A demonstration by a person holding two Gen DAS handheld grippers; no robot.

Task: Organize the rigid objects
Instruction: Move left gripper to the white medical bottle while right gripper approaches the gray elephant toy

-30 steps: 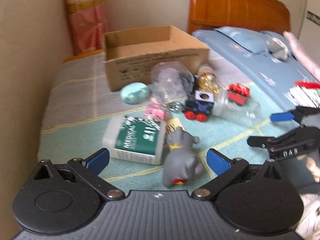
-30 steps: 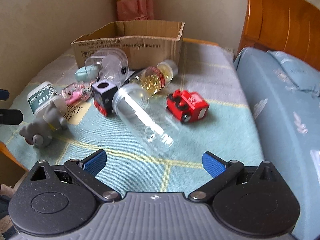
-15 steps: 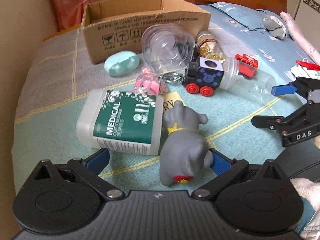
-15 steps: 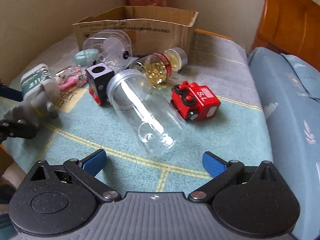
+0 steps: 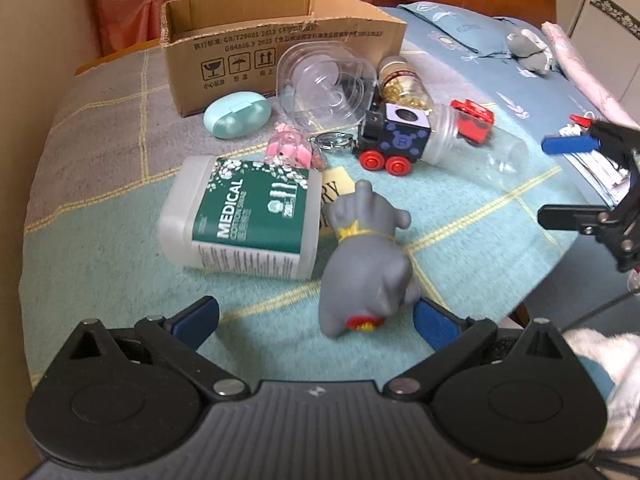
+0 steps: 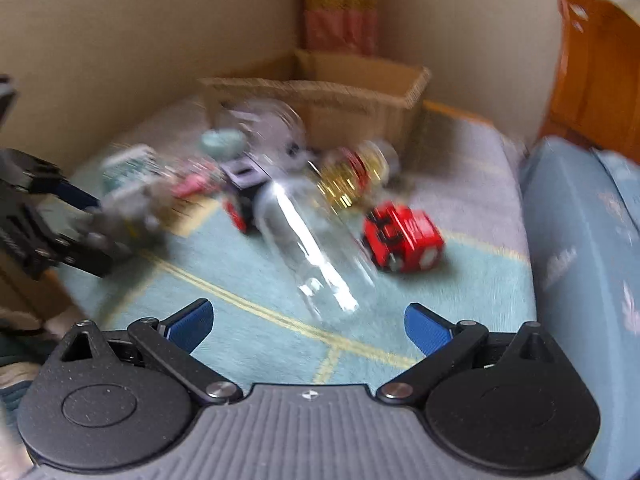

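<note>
Down at the near edge of the blanket, we've got the left claw [image 5: 316, 318] spread wide around the back end of the grey toy [image 5: 366, 268], so our read is we're right at the grab step: the right pad looks like it's touching or almost touching the toy's rear, while the left pad sits well clear. Nothing's gripped yet.

Next move, we reckon: nudge forward a bit so the toy sits properly between the pads, squeeze, then carry it over to the box [image 5: 280, 36] at the far side. It's rounded, so it could squirt out if we pinch only the tip.

Watch the swab tub [image 5: 244, 220], it's lying right up against the toy's left side and might get dragged along. Between us and the box there's a pile: black train [image 5: 396, 140], clear jar [image 5: 476, 148], clear tub [image 5: 328, 84], mint case [image 5: 236, 114], pink charm [image 5: 290, 150].

Our right claw [image 6: 308, 326] is also wide and empty, hovering near the jar and the red train [image 6: 404, 238]. That view is blurry.
</note>
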